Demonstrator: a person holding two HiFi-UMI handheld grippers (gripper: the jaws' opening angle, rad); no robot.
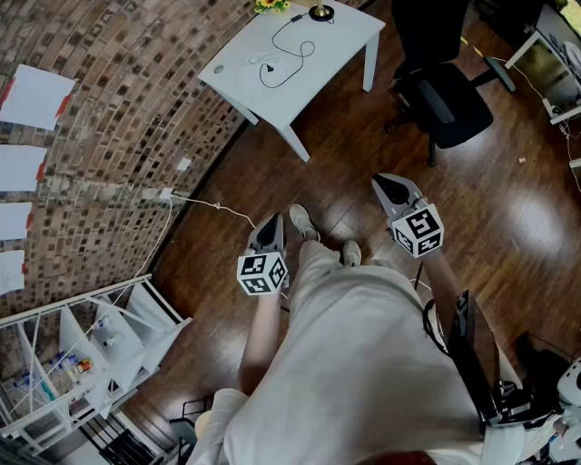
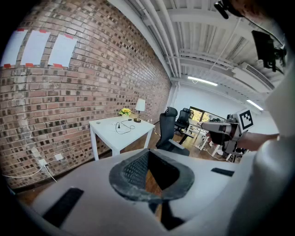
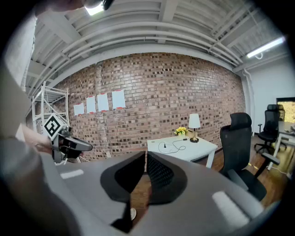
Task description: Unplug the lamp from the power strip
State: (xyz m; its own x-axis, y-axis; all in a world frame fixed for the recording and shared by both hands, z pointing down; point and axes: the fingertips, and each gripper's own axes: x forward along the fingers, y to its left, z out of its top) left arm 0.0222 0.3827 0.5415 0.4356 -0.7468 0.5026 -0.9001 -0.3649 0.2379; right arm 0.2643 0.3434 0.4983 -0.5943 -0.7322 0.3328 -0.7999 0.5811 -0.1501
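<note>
The lamp (image 2: 140, 107) stands at the far end of a white table (image 1: 327, 54) by the brick wall; from the head view only its base (image 1: 320, 12) shows. Its black cord (image 1: 289, 56) loops over the table top toward a pale strip (image 1: 261, 61); the plug is too small to make out. Both grippers are held in the air over the wooden floor, well short of the table. My left gripper (image 1: 271, 223) (image 2: 147, 154) is shut and empty. My right gripper (image 1: 390, 186) (image 3: 145, 156) is also shut with nothing in it. The lamp (image 3: 194, 122) and table (image 3: 196, 148) lie ahead of it.
A black office chair (image 1: 445, 95) stands right of the table. Yellow flowers (image 1: 270, 5) sit beside the lamp. A wall socket with a white cable (image 1: 168, 193) is on the brick wall, and a white rack (image 1: 82, 363) stands at lower left. The person's shoes (image 1: 300, 220) are between the grippers.
</note>
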